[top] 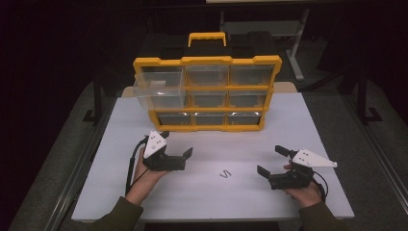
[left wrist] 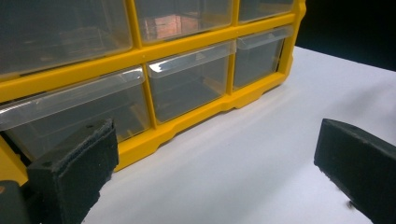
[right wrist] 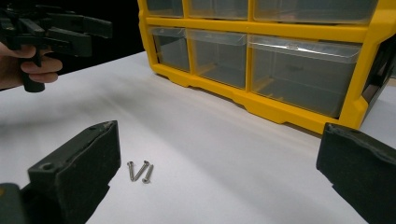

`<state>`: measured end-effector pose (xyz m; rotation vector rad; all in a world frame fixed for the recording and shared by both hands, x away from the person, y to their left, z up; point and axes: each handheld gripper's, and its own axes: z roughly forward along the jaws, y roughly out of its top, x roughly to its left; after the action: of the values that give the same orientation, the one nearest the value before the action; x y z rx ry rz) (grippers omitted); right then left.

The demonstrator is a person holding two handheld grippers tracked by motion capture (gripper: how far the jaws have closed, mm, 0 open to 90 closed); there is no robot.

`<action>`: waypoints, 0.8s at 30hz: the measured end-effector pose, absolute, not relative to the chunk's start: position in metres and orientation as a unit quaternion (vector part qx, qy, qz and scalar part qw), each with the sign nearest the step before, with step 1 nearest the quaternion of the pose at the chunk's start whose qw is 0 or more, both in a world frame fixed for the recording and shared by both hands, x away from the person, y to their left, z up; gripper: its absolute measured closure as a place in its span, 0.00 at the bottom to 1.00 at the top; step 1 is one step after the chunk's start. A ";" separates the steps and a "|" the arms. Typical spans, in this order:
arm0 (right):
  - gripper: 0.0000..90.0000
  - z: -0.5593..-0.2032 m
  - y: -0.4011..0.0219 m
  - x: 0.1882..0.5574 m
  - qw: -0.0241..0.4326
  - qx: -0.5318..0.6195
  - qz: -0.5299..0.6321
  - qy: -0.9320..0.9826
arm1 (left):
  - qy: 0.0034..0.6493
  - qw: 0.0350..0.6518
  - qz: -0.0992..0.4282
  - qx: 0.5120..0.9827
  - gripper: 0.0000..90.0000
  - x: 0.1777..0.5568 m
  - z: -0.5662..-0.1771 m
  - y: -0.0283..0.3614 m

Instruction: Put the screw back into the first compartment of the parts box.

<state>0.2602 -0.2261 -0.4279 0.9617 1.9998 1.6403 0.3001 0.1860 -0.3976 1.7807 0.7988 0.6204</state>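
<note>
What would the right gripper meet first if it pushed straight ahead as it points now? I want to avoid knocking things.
Probably the three screws lying on the white table, just ahead between the open jaws of the right gripper. Past them stands the yellow drawer organizer, though depth is hard to judge.

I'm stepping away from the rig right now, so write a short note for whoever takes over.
Left gripper: open, holding nothing, near the organizer's bottom row.
Right gripper: open, holding nothing, over the table.
Three screws lie loose on the table between the grippers.
Top-left drawer is pulled out; it looks empty.
Done: drawer opened.
Probably left: put the screws in it and shut it.
</note>
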 end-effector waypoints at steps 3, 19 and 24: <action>0.00 -0.428 -0.226 0.260 0.190 0.342 0.583 0.712 | 0.329 0.525 0.256 0.742 0.00 0.298 -0.397 0.189; 0.00 -0.428 -0.225 0.260 0.190 0.344 0.581 0.713 | 0.314 0.554 0.258 0.727 0.00 0.273 -0.402 0.230; 0.00 -0.428 -0.225 0.260 0.189 0.343 0.581 0.713 | 0.315 0.560 0.252 0.723 0.00 0.269 -0.405 0.238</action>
<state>0.2603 -0.2250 -0.4282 0.9657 2.0058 1.6326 0.2689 0.2383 -0.4052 1.7050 0.7419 0.5943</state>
